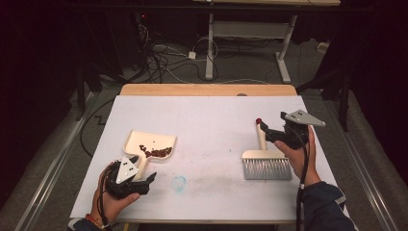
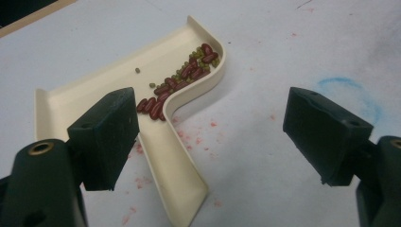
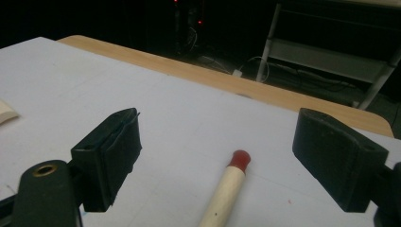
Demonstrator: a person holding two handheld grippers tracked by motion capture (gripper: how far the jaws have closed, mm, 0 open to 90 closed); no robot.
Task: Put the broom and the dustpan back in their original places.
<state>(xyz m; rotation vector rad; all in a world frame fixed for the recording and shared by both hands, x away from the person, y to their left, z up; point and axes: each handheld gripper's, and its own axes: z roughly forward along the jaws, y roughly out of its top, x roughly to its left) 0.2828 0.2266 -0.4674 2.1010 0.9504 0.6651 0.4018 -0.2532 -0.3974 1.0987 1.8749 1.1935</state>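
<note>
A cream dustpan [image 1: 137, 139] lies at the table's left with red and green beans [image 1: 156, 152] heaped in its near right corner. Its handle [image 2: 172, 175] runs back between my left gripper's [image 1: 144, 175] jaws, nearer the left one; this gripper [image 2: 213, 137] is open and touches nothing. At the right lies a brush [image 1: 266, 161] with grey bristles and a pale handle ending in a red tip [image 1: 259, 121]. My right gripper [image 1: 268, 134] hovers open over that handle [image 3: 224, 194], its jaws standing wide on either side.
A faint blue circle [image 1: 179, 183] is drawn on the white table cover [image 1: 211, 120] near the front, right of my left gripper. Red smudges mark the cover by the dustpan. A wooden edge [image 1: 207, 89] runs along the far side, with cables and a desk frame beyond.
</note>
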